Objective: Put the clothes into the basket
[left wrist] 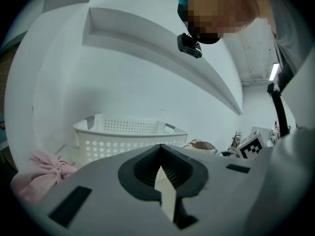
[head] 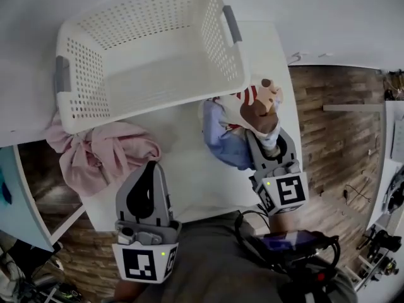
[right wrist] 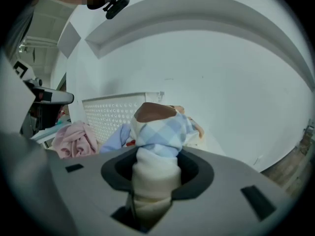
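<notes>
**Right gripper** (head: pixel 268 137): jaws clamped on a bunched blue-and-cream checked garment (head: pixel 255 109), which is held just beside the near right corner of the white basket (head: pixel 82 87). Its pale blue folds trail toward the white surface (head: pixel 196 175).

**Left gripper** (head: pixel 150 169): jaws closed with nothing between them, near the pink garment (head: pixel 104 153).

**Pink garment:** heaped at the surface's left edge, against the basket's near wall.

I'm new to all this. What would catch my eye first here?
A big white basket, empty, stands at the table's far side. Just in front of it the right tool is clamped on a bunched blue-checked garment, and a crumpled pink garment lies by the basket's left corner.
</notes>
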Demonstrator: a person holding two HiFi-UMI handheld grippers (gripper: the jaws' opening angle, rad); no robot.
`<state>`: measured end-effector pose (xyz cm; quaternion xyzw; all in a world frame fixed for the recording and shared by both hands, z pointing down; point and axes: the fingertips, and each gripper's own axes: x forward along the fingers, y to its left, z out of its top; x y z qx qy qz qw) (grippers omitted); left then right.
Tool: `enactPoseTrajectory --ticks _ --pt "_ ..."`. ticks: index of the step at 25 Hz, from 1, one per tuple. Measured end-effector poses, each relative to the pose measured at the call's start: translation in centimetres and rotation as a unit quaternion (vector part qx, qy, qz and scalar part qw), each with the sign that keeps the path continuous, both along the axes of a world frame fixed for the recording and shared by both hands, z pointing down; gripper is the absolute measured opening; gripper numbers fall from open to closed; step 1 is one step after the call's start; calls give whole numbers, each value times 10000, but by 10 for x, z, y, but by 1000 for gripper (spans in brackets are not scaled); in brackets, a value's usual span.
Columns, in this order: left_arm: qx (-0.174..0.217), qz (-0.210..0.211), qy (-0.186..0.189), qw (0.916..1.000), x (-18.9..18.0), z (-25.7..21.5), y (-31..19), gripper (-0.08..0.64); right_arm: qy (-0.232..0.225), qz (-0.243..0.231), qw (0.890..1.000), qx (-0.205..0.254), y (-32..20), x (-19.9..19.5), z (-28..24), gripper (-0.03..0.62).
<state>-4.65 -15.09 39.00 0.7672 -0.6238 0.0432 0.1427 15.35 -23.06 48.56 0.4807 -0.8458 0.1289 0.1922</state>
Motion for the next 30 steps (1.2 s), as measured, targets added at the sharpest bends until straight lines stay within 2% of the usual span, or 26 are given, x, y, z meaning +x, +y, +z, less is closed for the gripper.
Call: enactPoseTrajectory --ticks 3,5,9,13,20,23,27,30 --pt "128 54 22 9999 3 -2 -8 9 -33 139 9994 320 -11 9 -20 163" --pt "252 76 -18 9997 -4 -23 -2 9 -45 133 9981 602 -8 4 -54 163" --pt "882 54 -72 9961 -34 -80 12 9 -150 148 9915 1287 -6 -26 -134 163" --pt "1185 -57 -56 9929 -57 -114 33 9 -351 92 9874 1540 6 -49 -179 164" --pt "1581 -347 -94 9868 -82 -143 42 9 -541 -195 9735 2214 -11 -86 -249 166" --pt "1608 -530 -92 9855 -100 -141 42 9 -537 -390 9712 2289 -20 -112 -255 167" --pt "1447 -762 -17 9865 -137 -111 31 9 -380 -670 9753 2070 -39 -159 -220 170" --pt "1315 -860 -17 9876 -139 -111 28 9 -223 -827 9782 1892 -45 -168 -213 176"
